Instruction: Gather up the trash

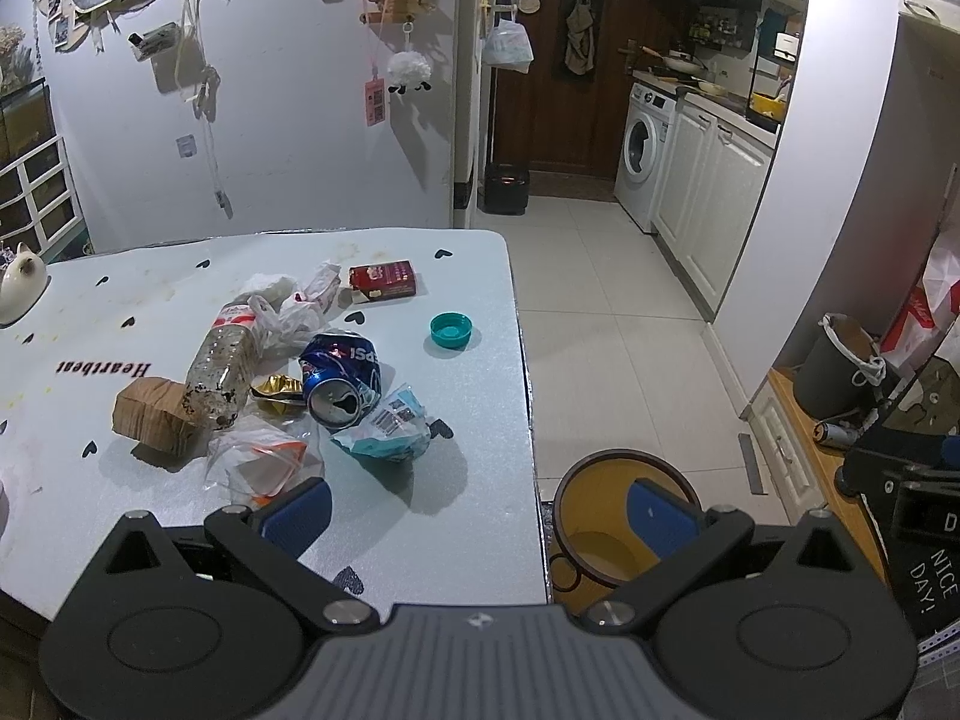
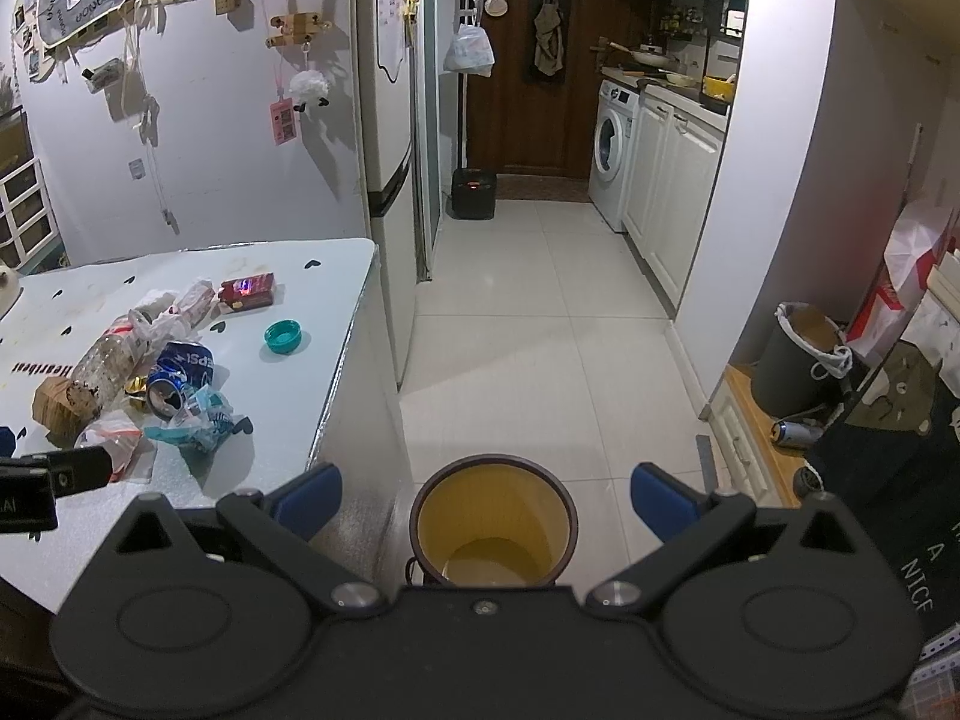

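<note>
Trash lies on the white table [image 1: 456, 540]: a crushed blue can [image 1: 342, 381], a clear plastic bottle [image 1: 219, 366], a brown paper box [image 1: 153, 414], a teal wrapper [image 1: 390, 429], a clear zip bag [image 1: 258, 456], a teal cap [image 1: 451, 330] and a red carton [image 1: 384, 281]. A yellow-lined bin [image 2: 493, 531] stands on the floor by the table's corner. My left gripper [image 1: 480, 510] hovers open over the table's near edge, empty. Above the bin my right gripper [image 2: 486, 501] is open and empty. The same can [image 2: 180, 375] and cap [image 2: 283, 336] show in the right wrist view.
A grey lined bin [image 2: 798, 360] and a spray can [image 2: 792, 432] sit on a wooden ledge at right. Tiled floor [image 2: 540, 312] runs to a washing machine [image 2: 612, 156] and white cabinets [image 2: 678, 180]. A fridge [image 2: 384, 120] stands behind the table. A ceramic cat [image 1: 21, 282] rests at far left.
</note>
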The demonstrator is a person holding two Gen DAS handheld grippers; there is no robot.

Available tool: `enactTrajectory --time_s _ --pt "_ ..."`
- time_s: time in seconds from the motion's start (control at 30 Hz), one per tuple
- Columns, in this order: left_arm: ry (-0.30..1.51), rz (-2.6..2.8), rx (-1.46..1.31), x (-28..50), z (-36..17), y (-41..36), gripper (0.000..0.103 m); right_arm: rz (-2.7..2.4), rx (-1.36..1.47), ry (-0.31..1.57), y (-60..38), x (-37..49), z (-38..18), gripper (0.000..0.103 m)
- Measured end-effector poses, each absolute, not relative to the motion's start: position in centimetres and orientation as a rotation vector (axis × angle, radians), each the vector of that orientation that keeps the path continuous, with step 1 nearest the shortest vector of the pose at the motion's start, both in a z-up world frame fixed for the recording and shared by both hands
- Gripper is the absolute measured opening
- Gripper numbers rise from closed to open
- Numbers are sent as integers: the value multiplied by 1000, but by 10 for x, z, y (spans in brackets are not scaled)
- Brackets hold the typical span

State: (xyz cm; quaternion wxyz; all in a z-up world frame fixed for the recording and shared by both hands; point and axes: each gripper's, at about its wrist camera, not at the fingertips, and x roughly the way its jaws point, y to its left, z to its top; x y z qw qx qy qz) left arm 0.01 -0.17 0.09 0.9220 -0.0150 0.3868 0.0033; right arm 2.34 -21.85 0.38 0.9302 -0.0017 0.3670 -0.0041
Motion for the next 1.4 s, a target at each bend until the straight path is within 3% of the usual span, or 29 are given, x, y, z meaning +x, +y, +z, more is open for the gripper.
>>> enactTrajectory --time_s 1.4 --pt "785 15 -37 -6 3 1 103 -4 -2 755 -219 21 5 103"
